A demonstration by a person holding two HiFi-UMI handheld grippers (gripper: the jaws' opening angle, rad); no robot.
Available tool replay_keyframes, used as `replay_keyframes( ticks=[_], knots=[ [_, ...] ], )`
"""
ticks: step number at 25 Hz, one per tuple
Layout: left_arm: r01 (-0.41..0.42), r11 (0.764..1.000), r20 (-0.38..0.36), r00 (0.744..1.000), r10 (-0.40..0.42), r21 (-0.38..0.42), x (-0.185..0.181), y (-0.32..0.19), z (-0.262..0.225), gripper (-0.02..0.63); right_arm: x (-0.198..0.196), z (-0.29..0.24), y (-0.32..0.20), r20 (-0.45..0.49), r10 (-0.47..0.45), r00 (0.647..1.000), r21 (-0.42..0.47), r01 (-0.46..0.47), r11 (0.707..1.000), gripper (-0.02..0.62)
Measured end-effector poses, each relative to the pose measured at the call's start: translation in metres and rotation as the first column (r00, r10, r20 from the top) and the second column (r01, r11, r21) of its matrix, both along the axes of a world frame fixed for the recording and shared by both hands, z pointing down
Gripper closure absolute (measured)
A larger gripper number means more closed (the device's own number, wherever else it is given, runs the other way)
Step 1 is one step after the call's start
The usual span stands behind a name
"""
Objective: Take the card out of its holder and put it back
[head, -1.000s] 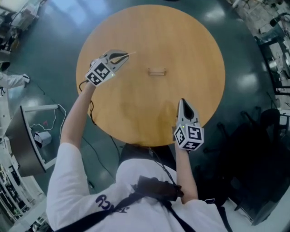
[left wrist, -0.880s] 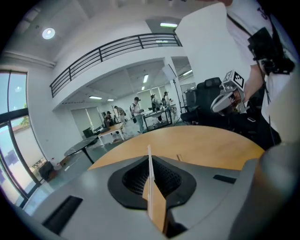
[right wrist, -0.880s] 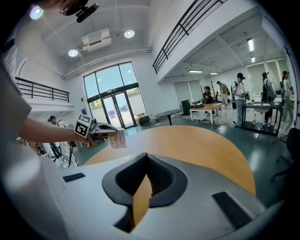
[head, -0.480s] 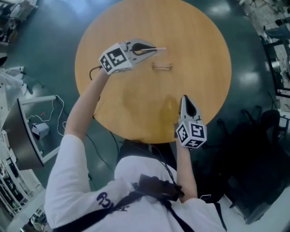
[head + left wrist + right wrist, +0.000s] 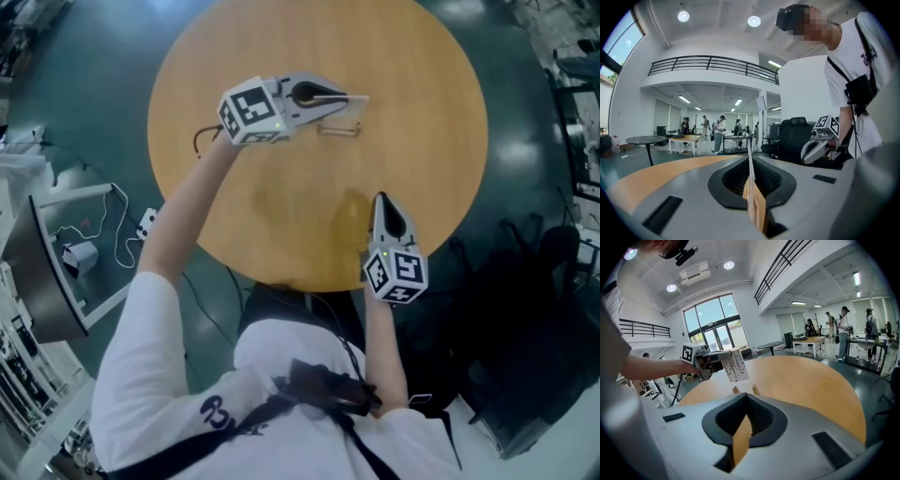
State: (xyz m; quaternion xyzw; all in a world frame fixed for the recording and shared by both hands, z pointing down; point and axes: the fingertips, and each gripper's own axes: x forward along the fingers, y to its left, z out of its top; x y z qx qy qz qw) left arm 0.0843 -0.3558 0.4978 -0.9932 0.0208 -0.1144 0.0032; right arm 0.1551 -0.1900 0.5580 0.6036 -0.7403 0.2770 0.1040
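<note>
My left gripper (image 5: pixel 343 97) is shut on a white printed card (image 5: pixel 736 364) and holds it in the air just above the small wooden holder (image 5: pixel 339 129) near the middle of the round table (image 5: pixel 422 141). In the left gripper view the card (image 5: pixel 750 180) stands edge-on between the jaws. From the right gripper view the card hangs a little above the holder's two posts (image 5: pixel 744 390), apart from them. My right gripper (image 5: pixel 378 201) rests low near the table's near edge, shut, with nothing in it.
Dark floor surrounds the table. An office chair (image 5: pixel 534 281) stands at the right and a stand with cables (image 5: pixel 75 253) at the left. Several people and desks (image 5: pixel 843 336) are far off in the hall.
My left gripper has carried the card to the right, from the table's left part to just over the holder. The right gripper has stayed where it was.
</note>
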Motion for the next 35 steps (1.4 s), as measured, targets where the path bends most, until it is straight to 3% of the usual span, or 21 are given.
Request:
replay_keyframes(
  ticks=[13, 29, 35],
  knots=[
    [-0.030, 0.998, -0.003, 1.000, 0.030, -0.059, 0.011, 0.006, 0.013, 0.578, 0.014, 0.007, -0.002, -0.003, 0.020, 1.000, -0.018, -0.020, 1.000, 0.572],
    [-0.089, 0.996, 0.052, 0.995, 0.090, -0.030, 0.012, 0.010, 0.033, 0.578, 0.017, 0.014, -0.005, -0.001, 0.014, 1.000, -0.032, -0.014, 0.999, 0.572],
    [-0.083, 0.995, 0.030, 0.996, 0.085, -0.063, 0.008, 0.007, 0.042, 0.578, 0.017, 0.015, -0.004, -0.002, 0.018, 1.000, -0.038, -0.018, 0.999, 0.572]
  ],
)
